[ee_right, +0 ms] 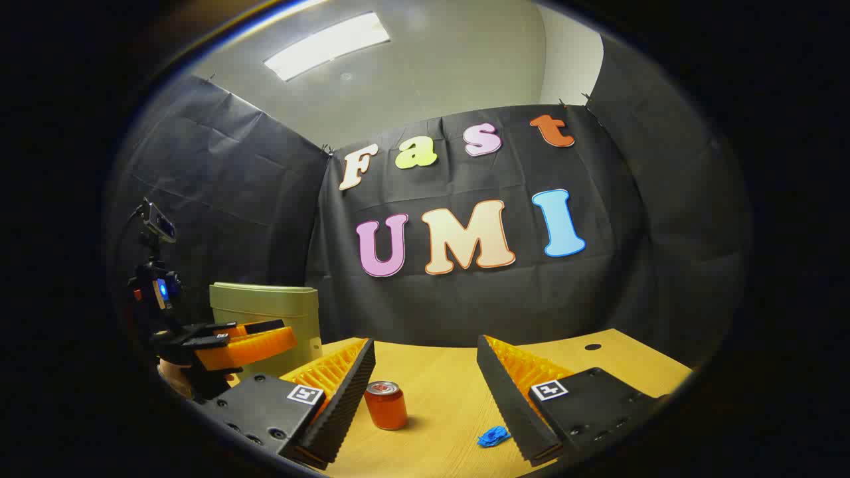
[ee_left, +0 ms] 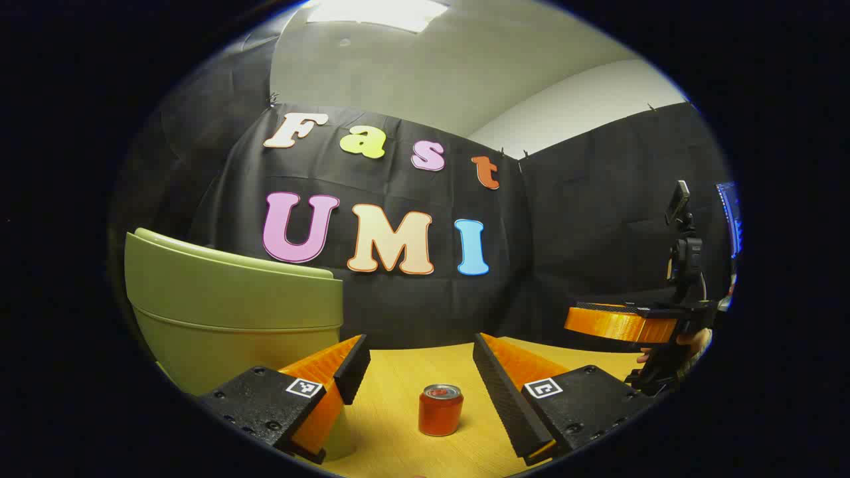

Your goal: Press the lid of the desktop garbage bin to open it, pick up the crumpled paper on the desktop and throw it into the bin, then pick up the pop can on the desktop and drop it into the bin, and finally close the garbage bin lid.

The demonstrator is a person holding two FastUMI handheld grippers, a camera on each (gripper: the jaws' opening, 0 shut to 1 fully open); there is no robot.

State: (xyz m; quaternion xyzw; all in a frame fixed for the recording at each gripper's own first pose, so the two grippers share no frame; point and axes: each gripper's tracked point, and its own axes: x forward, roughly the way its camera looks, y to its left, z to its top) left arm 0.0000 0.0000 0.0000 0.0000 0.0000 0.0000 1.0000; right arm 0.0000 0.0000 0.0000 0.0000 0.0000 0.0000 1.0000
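Pop can (ee_left: pixel 440 410) between parted claw (ee_left: pixel 418 372)

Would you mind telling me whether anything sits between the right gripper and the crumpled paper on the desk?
Nothing visible does. The blue crumpled paper lies on the bare desk just inside the right gripper, whose jaws stand open. The red can stands apart, toward the other side.

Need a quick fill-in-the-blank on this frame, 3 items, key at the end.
1. The pop can stands ___ on the desk.
2. The crumpled paper is ___ in colour.
3. The fingers of the right gripper are ___, with nothing held between them.
4. The green bin has its lid ___.

Missing words: upright; blue; open; closed
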